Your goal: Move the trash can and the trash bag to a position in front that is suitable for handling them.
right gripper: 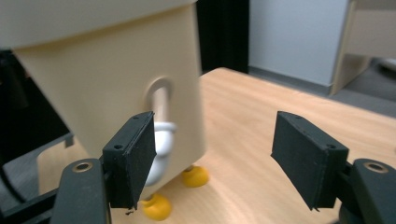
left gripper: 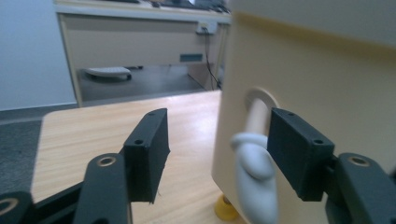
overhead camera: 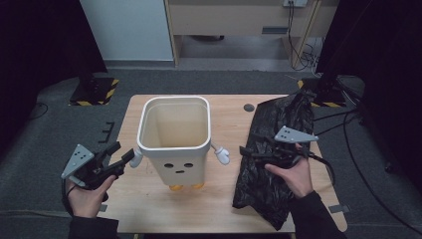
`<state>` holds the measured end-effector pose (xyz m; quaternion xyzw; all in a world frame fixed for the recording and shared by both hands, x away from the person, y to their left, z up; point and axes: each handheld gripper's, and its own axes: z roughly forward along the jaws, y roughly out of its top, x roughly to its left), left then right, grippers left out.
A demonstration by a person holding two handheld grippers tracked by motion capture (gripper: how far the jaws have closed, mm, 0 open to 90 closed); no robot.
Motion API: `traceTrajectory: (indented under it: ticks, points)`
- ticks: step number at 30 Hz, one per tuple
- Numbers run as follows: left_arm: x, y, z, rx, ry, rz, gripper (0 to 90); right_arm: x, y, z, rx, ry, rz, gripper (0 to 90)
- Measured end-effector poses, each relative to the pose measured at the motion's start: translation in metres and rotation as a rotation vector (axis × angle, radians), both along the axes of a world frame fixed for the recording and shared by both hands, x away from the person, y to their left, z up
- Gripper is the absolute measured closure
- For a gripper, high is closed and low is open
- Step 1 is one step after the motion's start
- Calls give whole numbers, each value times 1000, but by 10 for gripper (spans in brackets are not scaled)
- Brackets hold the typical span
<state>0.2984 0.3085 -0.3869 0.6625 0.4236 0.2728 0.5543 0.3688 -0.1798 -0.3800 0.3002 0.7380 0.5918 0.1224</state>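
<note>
A cream bin [overhead camera: 174,149] with a drawn face, white-gloved arms and yellow feet stands open-topped mid-table. My left gripper [overhead camera: 122,153] is open at the bin's left side. In the left gripper view its jaws [left gripper: 219,126] straddle the bin's edge, and the white glove [left gripper: 254,172] lies against the right-hand jaw. A crumpled black plastic bag [overhead camera: 278,114] lies on the table's right half. My right gripper [overhead camera: 246,152] hovers over it, open, pointing at the bin's other arm. In the right gripper view [right gripper: 215,126] that glove [right gripper: 161,140] sits just behind the left-hand jaw, nothing held.
The wooden table [overhead camera: 229,204] has a small dark round spot [overhead camera: 249,107] near its far edge. Beyond it stand a cream cabinet [overhead camera: 239,20] and yellow-black striped stand bases [overhead camera: 94,89]. Cables trail over the grey floor at the right [overhead camera: 358,169].
</note>
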Motion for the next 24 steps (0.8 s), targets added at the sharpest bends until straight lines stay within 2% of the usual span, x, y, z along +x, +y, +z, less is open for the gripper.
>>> traceTrajectory:
  ticks: [4, 5, 6, 8, 10, 12, 15, 17, 19, 20, 21, 24]
  points:
    - [2, -6, -5, 22, 38, -19, 437, -1, 23, -16, -21, 31, 51, 322]
    - [2, -6, -5, 22, 38, -19, 445, -1, 23, -16, -21, 31, 51, 322]
    - [3, -7, -6, 23, 46, -24, 444, -1, 35, -26, -31, 53, 74, 346]
    - [3, -5, -7, 4, 51, -36, 460, 0, 42, -33, -36, 76, 91, 386]
    - [4, -5, -7, 12, 62, -56, 485, 1, 49, -39, -24, 87, 104, 443]
    - [4, -8, -8, 47, 79, -76, 513, 3, 52, -41, -16, 84, 107, 534]
    - [6, -13, -11, 45, 92, -97, 601, 4, 53, -42, -4, 102, 129, 636]
    - [7, -14, -13, 43, 94, -94, 610, 4, 53, -41, 1, 107, 129, 643]
    - [8, -14, -18, -11, 96, -97, 613, 4, 50, -38, -2, 98, 129, 664]
    - [9, -14, -19, -31, 99, -99, 614, 4, 48, -36, 2, 111, 127, 666]
    - [9, -15, -21, -41, 96, -102, 616, 4, 47, -34, 1, 126, 126, 668]
    - [10, -20, -24, -61, 90, -106, 620, 4, 43, -32, -13, 129, 110, 671]
